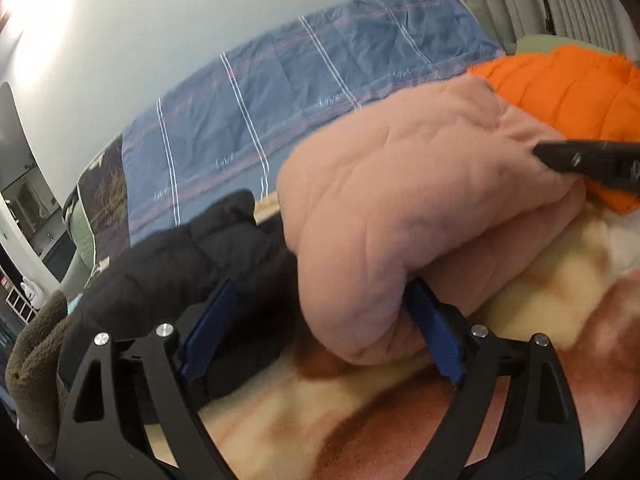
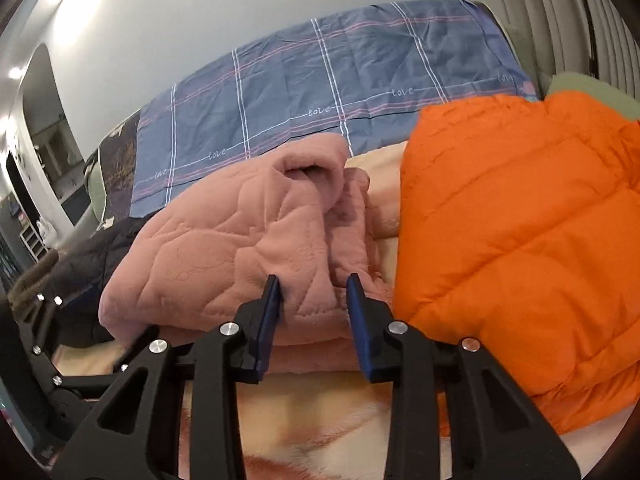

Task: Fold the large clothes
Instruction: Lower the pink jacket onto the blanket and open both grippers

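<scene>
A pink quilted fleece garment [image 1: 400, 200] lies folded in a thick bundle on a cream and rust blanket [image 1: 320, 412]. My left gripper [image 1: 320, 300] is open, its blue fingers [image 1: 436, 336] wide apart around the bundle's near end. In the right wrist view the pink garment [image 2: 240, 248] sits just ahead, and my right gripper [image 2: 314, 284] is open with its fingers [image 2: 270, 308] spread against the bundle's front edge. The right gripper's tip also shows in the left wrist view [image 1: 580, 160], resting on the pink fabric.
An orange puffer jacket [image 2: 520, 220] lies right of the pink garment. A black jacket [image 1: 168, 272] lies to its left, a brown fleece item [image 1: 32, 360] beyond. A blue checked pillow [image 2: 320, 92] stands along the wall behind. Curtains [image 2: 560, 20] hang at the right.
</scene>
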`<state>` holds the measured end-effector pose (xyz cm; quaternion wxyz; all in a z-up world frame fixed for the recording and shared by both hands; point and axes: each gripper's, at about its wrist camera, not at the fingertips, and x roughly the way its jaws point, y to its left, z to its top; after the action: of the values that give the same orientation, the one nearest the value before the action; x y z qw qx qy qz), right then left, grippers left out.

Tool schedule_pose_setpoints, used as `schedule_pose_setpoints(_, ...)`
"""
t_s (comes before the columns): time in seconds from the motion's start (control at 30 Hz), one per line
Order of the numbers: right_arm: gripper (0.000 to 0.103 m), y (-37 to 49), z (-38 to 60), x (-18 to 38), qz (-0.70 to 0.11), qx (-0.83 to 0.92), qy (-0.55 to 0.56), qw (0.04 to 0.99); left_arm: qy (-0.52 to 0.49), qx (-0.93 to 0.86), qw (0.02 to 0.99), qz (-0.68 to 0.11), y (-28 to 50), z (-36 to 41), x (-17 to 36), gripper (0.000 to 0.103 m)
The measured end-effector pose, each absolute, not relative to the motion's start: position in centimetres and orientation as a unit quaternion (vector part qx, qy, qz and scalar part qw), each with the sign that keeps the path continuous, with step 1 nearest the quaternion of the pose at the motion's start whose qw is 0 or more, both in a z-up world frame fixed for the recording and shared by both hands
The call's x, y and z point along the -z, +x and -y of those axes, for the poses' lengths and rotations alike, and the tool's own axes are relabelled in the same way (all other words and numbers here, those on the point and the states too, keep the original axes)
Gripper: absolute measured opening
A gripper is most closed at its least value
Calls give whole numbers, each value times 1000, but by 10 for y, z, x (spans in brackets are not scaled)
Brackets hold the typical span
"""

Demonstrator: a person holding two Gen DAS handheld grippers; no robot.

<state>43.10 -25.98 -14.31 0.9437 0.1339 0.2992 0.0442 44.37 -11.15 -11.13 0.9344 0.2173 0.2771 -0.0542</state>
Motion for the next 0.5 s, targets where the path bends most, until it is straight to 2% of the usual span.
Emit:
schedule_pose_setpoints(0.4, 33, 430, 259, 148, -304, -49, 127, 943, 290, -51, 928, -227, 455, 107, 121, 89)
schedule_pose_setpoints(0.43, 33, 427, 259, 147, -301, -49, 127, 944, 289, -39, 929, -228, 452, 107, 119, 82)
schedule_pose_setpoints(0.47, 34, 425, 258, 146, -298, -47, 123, 945, 278, -2, 932, -234, 445, 107, 115, 68)
schedule_pose_setpoints(0.5, 35, 424, 257, 146, -298, -44, 118, 946, 259, 41, 934, -244, 438, 106, 109, 61)
